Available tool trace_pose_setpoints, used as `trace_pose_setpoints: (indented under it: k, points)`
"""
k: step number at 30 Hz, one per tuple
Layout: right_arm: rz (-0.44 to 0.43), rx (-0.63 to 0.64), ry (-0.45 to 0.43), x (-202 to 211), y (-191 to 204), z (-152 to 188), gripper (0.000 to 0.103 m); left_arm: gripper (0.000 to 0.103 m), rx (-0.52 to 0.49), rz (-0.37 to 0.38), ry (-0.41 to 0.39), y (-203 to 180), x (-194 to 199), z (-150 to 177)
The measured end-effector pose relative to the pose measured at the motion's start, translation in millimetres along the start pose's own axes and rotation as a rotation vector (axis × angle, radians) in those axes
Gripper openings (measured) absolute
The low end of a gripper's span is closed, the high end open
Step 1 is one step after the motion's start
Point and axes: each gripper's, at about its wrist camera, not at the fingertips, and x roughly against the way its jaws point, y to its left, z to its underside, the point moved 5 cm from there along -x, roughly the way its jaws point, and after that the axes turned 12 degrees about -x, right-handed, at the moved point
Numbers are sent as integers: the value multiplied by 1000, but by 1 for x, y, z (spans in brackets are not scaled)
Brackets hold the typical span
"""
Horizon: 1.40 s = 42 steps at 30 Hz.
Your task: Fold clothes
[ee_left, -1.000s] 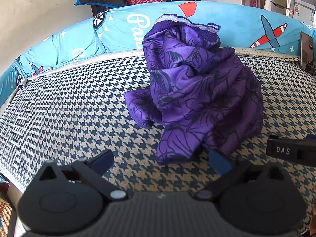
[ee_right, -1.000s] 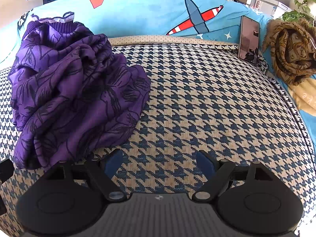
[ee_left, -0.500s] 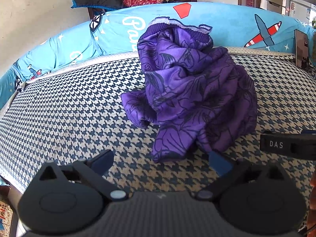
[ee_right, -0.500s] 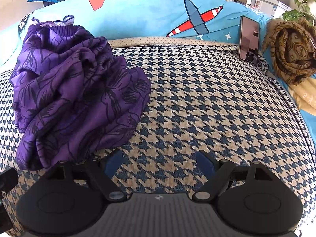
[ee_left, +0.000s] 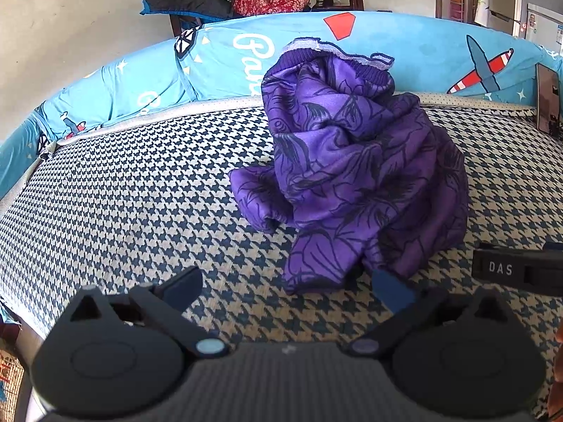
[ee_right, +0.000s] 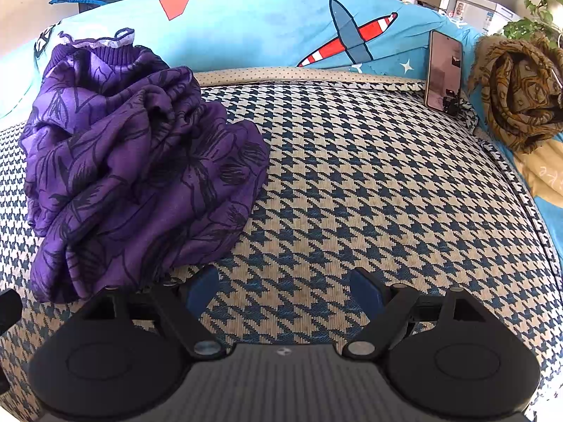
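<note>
Lying beyond left gripper: purple garment.

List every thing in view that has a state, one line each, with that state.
purple garment: crumpled in a heap, unfolded, lying on the houndstooth surface, not gripped
left gripper: open, empty, fingers just short of the garment's near edge
right gripper: open, empty, over bare surface beside the garment
phone: propped upright against the blue airplane-print cushion
brown scarf: bunched up at the right edge
</note>
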Motion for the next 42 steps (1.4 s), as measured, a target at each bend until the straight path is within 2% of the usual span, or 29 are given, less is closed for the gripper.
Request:
trace_pose_setpoints:
  k: [20,42]
  points:
    - [-2,7,3,1,2,0,82,103,9,5,50,5,-5,9]
    - [-6,21,3,0,8,1,82,103,24,-15,64,15,-7,13]
